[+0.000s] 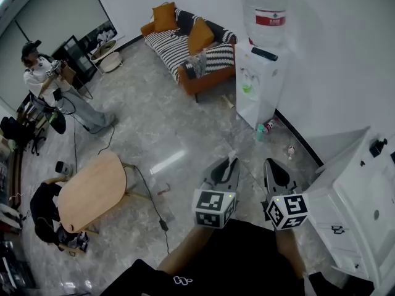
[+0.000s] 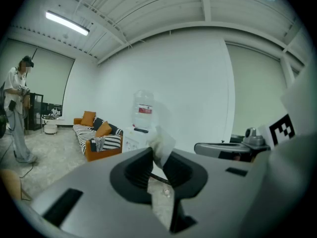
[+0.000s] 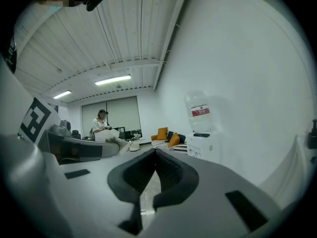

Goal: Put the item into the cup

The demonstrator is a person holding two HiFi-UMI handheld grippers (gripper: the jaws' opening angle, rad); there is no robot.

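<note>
Item [image 2: 162,142]: a thin, whitish, slightly see-through slip with a creased, uneven top edge, something like a small sachet or a scrap of film; what it is exactly cannot be told. It is pinched at its lower end between the jaws of the left gripper [image 2: 155,155], which press together on it. In the left gripper view its long axis rises out of the jaw tips and leans toward 1 o'clock, its free end flaring a little wider than the clamped end. In the head view the item [image 1: 232,158] shows as a small pale tab that sticks out past the left gripper [image 1: 226,169] toward 12 o'clock, held in the air above the floor [image 1: 173,134].

At 3 o'clock of it, just beside, the right gripper [image 1: 275,170] points the same way. In its own view the right gripper [image 3: 155,155] has its jaws closed on each other, tip to tip, with nothing between them.

Farther out at 12 o'clock a white water dispenser [image 1: 258,85] stands against the wall with a clear bottle [image 1: 266,12] on top. At 11 o'clock lies a striped sofa [image 1: 185,48] with orange cushions. At 9 o'clock, well apart from the grippers, is a light wooden table [image 1: 92,191]. At 10 o'clock, far across the grey stone floor, a person [image 1: 44,79] in a white top stands. At 3 o'clock a white cabinet [image 1: 364,196] fills the edge of the head view.
</note>
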